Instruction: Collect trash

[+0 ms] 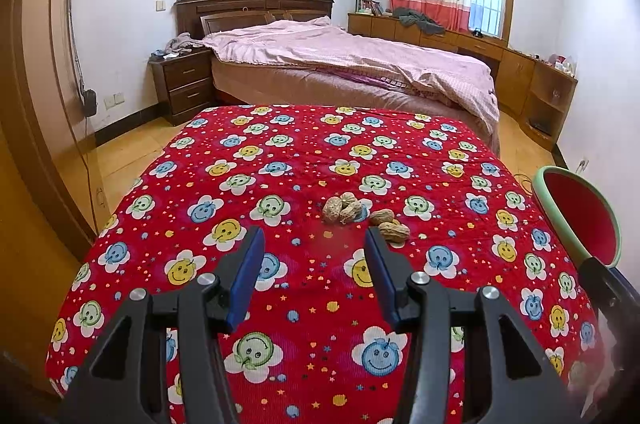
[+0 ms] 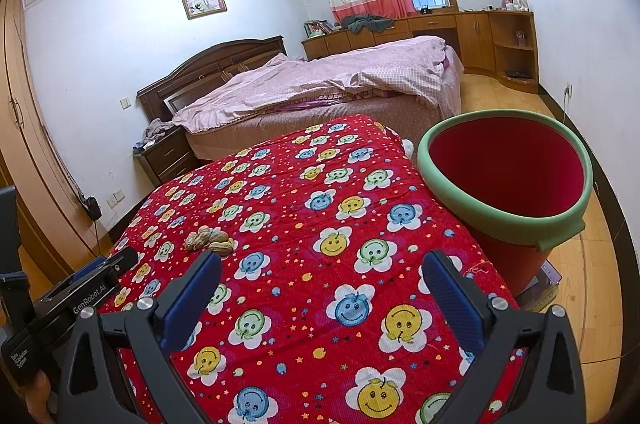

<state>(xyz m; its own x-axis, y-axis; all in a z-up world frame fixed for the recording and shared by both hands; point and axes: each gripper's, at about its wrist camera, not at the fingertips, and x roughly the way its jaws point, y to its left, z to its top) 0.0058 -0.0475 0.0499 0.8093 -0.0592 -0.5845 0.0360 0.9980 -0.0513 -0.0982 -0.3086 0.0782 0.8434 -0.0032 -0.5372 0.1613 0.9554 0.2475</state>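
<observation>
Both hand-held grippers hover with jaws apart and nothing between them: the left hand-held gripper (image 1: 314,244) at a moderate spread, the right hand-held gripper (image 2: 322,270) spread wider. They hang over a table covered in a red smiley-flower cloth (image 1: 280,159). From the left wrist, a small heap of peanuts (image 1: 364,214) lies on the cloth just beyond the fingertips, slightly right of the gap, and only a sliver of the red bin with a green rim (image 1: 576,216) shows at the right edge. From the right wrist the whole mouth of that bin (image 2: 560,240) shows beside the table's right edge, and the peanuts (image 2: 208,240) lie ahead and left of its left finger, near the left hand-held gripper's body (image 2: 92,288).
</observation>
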